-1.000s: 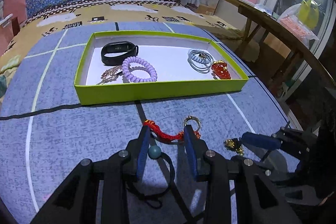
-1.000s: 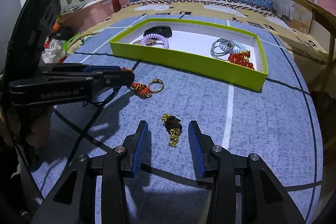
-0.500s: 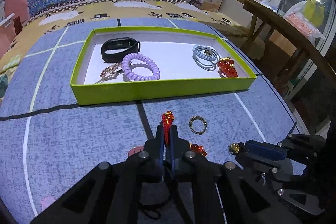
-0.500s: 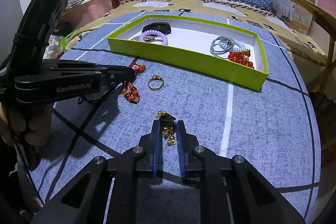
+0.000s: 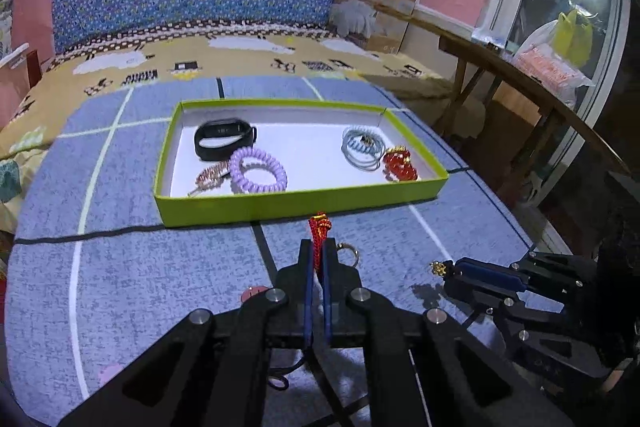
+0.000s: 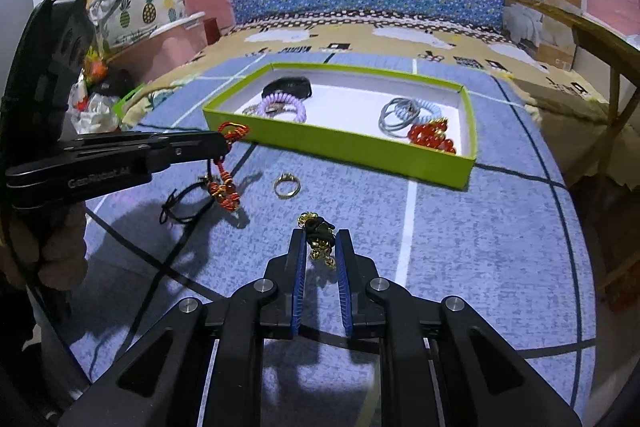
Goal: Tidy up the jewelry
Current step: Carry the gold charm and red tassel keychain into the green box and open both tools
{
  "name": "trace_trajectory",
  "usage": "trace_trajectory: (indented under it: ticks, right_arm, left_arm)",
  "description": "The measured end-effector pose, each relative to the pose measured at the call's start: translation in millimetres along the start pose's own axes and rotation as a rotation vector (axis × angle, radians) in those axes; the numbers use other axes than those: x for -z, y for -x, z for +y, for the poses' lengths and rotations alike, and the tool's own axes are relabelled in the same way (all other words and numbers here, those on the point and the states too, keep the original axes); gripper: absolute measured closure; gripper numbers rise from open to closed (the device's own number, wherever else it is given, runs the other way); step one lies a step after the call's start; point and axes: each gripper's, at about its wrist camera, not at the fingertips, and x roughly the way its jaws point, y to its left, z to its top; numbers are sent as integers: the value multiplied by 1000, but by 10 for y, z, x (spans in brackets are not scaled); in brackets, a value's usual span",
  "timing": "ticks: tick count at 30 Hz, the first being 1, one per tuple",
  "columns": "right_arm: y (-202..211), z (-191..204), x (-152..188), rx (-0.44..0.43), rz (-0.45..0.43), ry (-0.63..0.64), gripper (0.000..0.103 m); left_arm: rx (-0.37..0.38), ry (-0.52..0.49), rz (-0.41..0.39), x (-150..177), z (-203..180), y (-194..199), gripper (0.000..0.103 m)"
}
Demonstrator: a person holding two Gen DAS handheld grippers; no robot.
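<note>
While the green tray (image 5: 304, 201) is sitting on the blue patterned cloth (image 6: 460, 227) with its load already inside, the left gripper (image 5: 318, 247) is pinching its blue pads tight on a red knotted cord (image 5: 319, 227), whose knot is poking out past the tips just short of the tray's near wall. From the right wrist view, that cord's beaded end (image 6: 224, 193) is dangling below the left gripper with a black loop (image 6: 180, 205) trailing beneath it. The right gripper (image 6: 319, 247) is clamping its narrow jaws on a black and gold charm (image 6: 318, 231), gold beads showing between the pads. A gold ring (image 6: 287, 185) is lying on the cloth between the two tools. Inside the tray, a black band (image 5: 224, 137), a purple coil tie (image 5: 258, 171) and a pink clip (image 5: 210, 177) are crowding the left end, while grey hair ties (image 5: 362, 149) and a red bead bracelet (image 5: 400, 165) are resting at the right.
</note>
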Motion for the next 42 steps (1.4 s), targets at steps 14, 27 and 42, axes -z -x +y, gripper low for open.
trace_trajectory:
  ticks: [14, 27, 42]
  right_arm:
    - [123, -221, -283, 29, -70, -29, 88]
    - [-123, -617, -800, 59, -106, -55, 88]
    - [-886, -1037, -1230, 125, -12, -51, 88]
  left_arm:
    - [-25, -59, -51, -321, -10, -19, 99]
    - [-48, -99, -73, -734, 39, -339, 99]
    - [-90, -99, -2, -967, 214, -954, 99]
